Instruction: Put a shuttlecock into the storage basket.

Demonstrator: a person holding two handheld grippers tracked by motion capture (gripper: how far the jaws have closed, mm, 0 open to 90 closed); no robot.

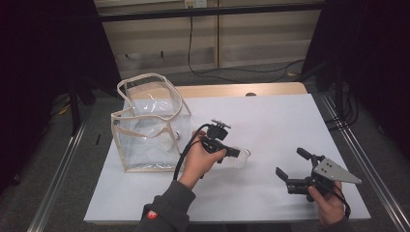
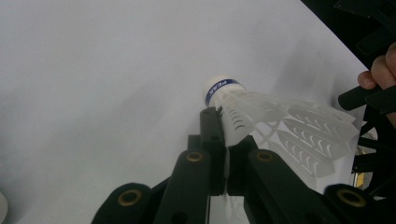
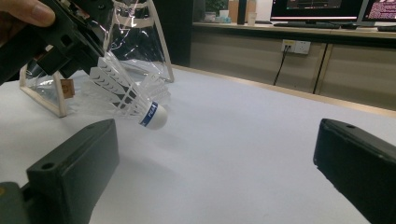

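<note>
Left gripper (image 1: 238,153), mid-table, jaws clamped on a white plastic shuttlecock's (image 2: 261,116) skirt. Right gripper (image 1: 290,170), near the table's (image 1: 270,116) right front corner, jaws wide apart, empty.

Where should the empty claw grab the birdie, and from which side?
Probably the rounded white cork tip of the shuttlecock, coming from its free front end. The left claw already pinches the thin skirt; the right claw is open, and the cork looks firmer than the skirt.

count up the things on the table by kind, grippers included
shuttlecock: 1
clear bag: 1
grippers, left gripper and right gripper: 2
total: 4
</note>
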